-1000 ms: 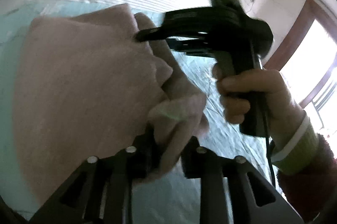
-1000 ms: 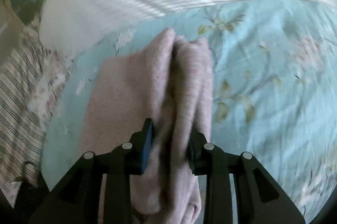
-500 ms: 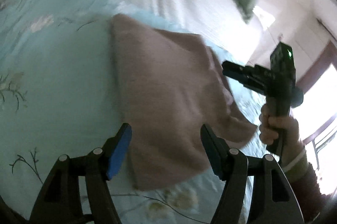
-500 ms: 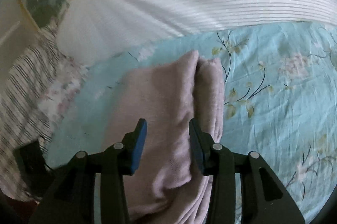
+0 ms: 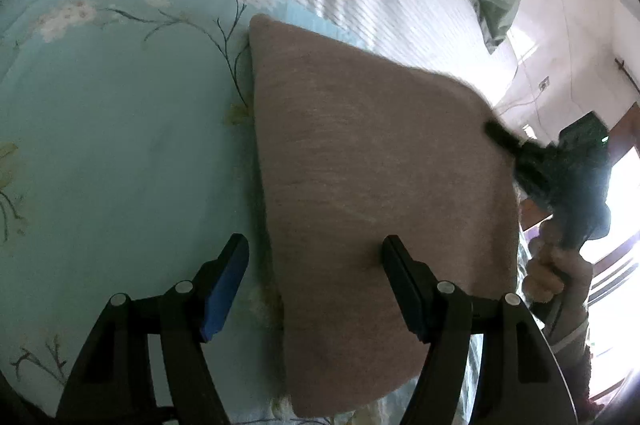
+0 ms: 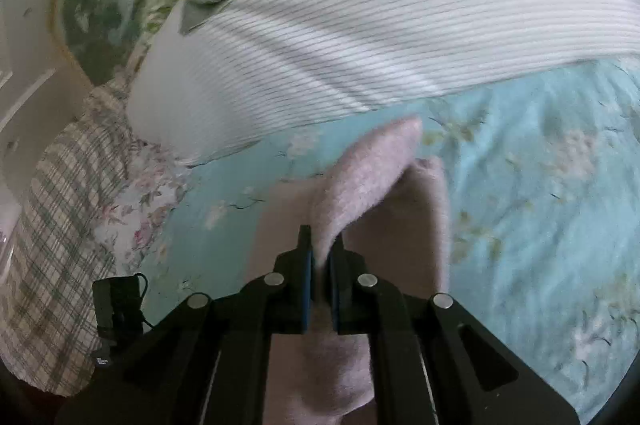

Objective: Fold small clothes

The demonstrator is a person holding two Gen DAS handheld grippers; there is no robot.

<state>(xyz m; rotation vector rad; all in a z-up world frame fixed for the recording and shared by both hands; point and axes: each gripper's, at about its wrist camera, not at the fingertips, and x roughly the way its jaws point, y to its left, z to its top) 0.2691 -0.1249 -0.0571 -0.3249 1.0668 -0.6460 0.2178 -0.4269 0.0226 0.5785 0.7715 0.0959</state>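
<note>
pink cloth (image 5: pixel 380 193) on floral bedsheet (image 5: pixel 120 129)

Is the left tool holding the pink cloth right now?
No, the left gripper is wide open over the pink cloth, its fingers apart and pinching nothing.

A bed fills the room, spread with a pale blue flowered sheet (image 5: pixel 112 129); a striped white quilt (image 6: pixel 400 25) at twelve o'clock, a bright window (image 5: pixel 616 249) at three.
</note>
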